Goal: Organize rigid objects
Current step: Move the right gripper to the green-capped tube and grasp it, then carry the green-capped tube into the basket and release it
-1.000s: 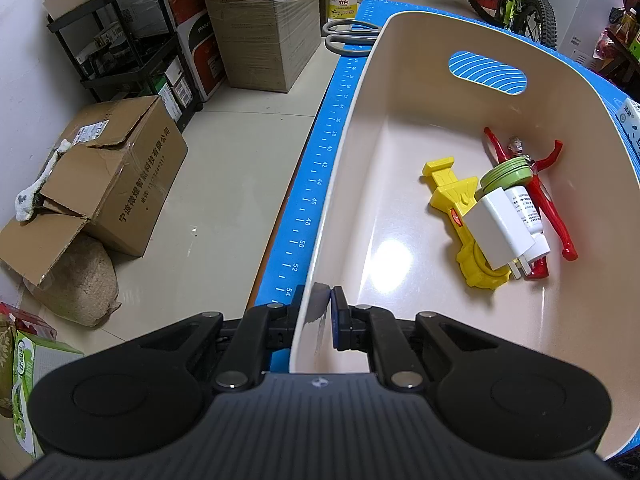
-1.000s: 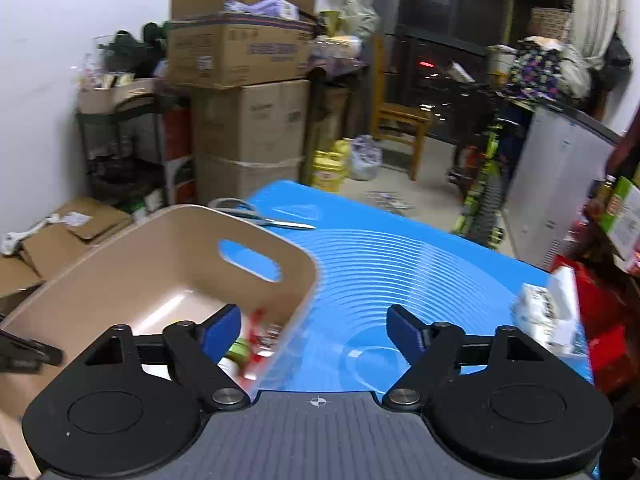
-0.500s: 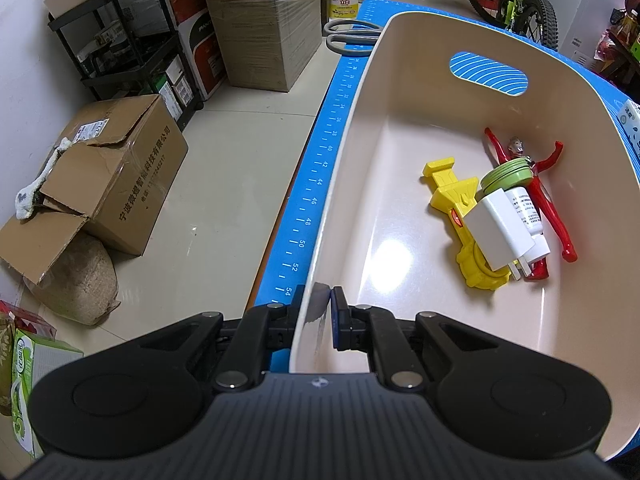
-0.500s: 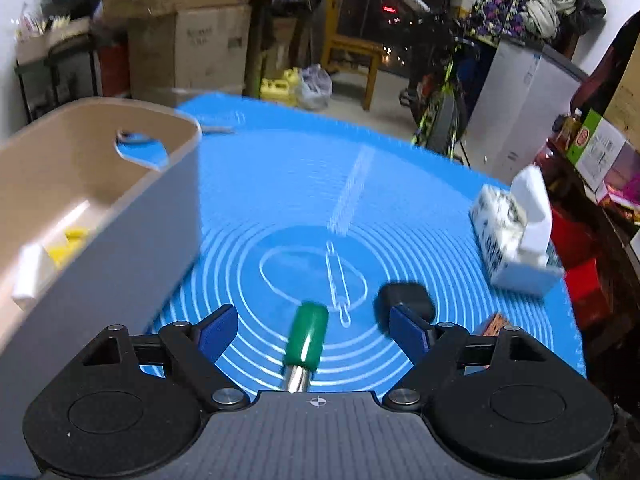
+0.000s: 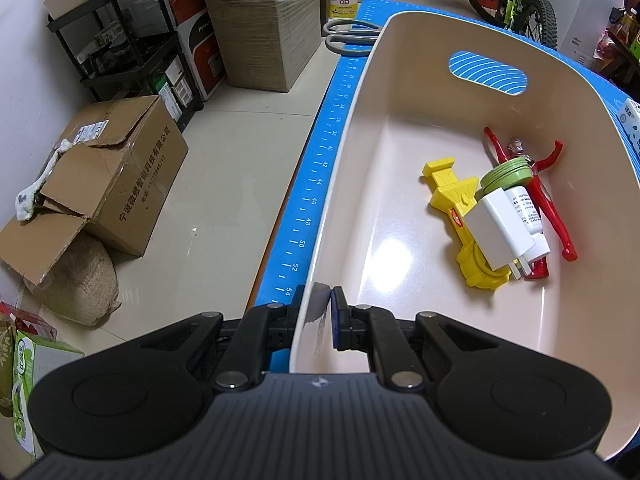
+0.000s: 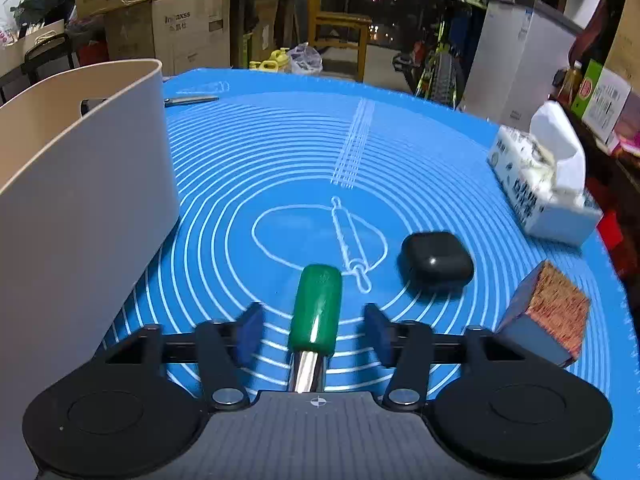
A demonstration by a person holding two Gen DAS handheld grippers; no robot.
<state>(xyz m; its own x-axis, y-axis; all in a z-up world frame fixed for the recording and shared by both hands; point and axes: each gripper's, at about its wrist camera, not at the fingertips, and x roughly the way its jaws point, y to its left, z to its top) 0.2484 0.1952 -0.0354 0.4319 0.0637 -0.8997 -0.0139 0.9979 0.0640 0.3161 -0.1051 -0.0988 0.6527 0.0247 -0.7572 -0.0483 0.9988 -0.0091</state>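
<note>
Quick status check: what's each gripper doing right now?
Left gripper: shut on the bin rim.
Right gripper: open, has just been closing, green-handled tool between its fingers, not yet pinched.

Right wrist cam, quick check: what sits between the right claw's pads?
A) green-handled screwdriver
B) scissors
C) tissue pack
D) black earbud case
A: the green-handled screwdriver lies on the blue mat between the pads of the right claw, which have just been closing but show gaps on both sides; the black earbud case sits apart, further right.
</note>
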